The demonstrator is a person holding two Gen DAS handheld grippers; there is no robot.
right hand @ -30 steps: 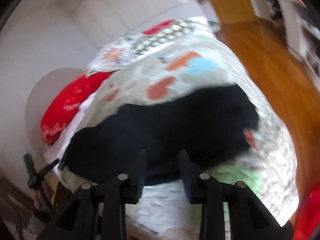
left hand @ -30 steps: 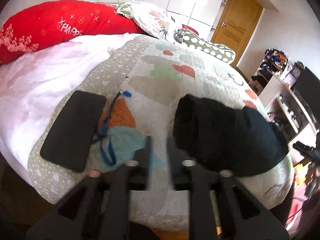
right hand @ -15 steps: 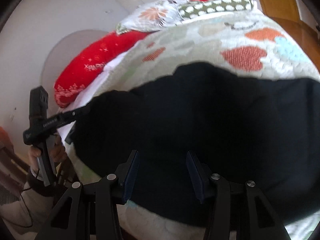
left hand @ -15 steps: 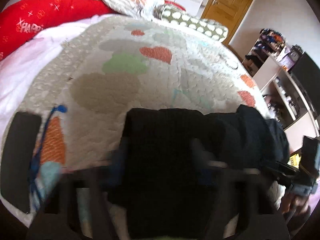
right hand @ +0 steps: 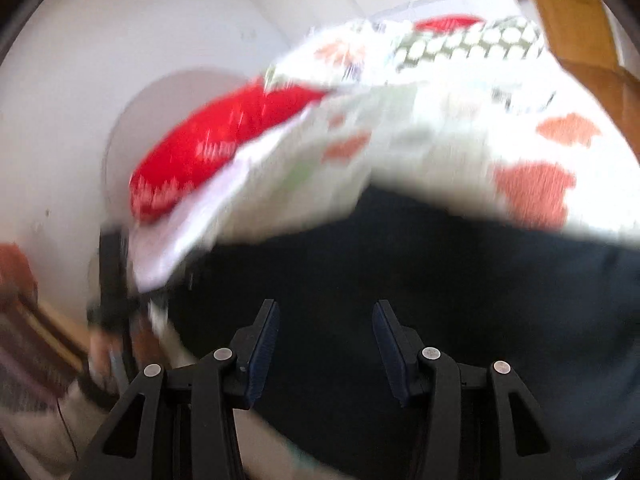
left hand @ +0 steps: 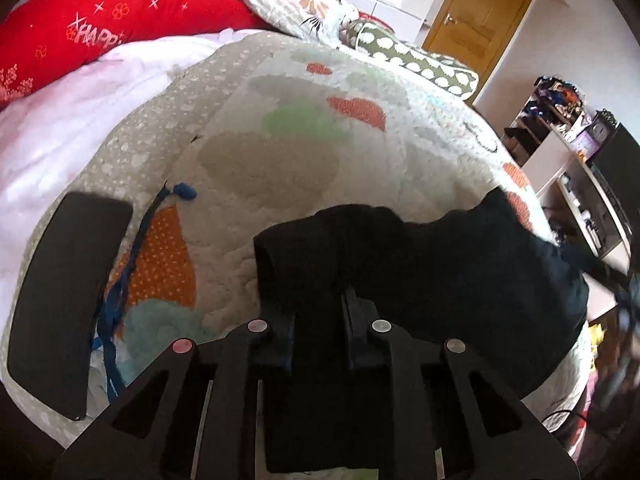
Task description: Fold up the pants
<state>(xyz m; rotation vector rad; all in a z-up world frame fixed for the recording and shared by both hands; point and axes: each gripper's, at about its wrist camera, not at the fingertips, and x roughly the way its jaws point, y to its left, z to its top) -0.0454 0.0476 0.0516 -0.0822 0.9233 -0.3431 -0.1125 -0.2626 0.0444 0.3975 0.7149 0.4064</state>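
Now | left tongs [left hand: 318, 312] clamped on black pants [left hand: 440, 276]; right tongs [right hand: 325, 336] spread wide above pants, holding nothing

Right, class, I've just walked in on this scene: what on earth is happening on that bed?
A person is folding dark pants on a patterned quilt, using two tools. The left hand-held gripper has an edge of the fabric between its fingers. The right hand-held gripper is open above the fabric, gripping nothing; that view is blurred. The pants lie bunched near the bed's edge, the fold unfinished. A black flat object rests to the left.
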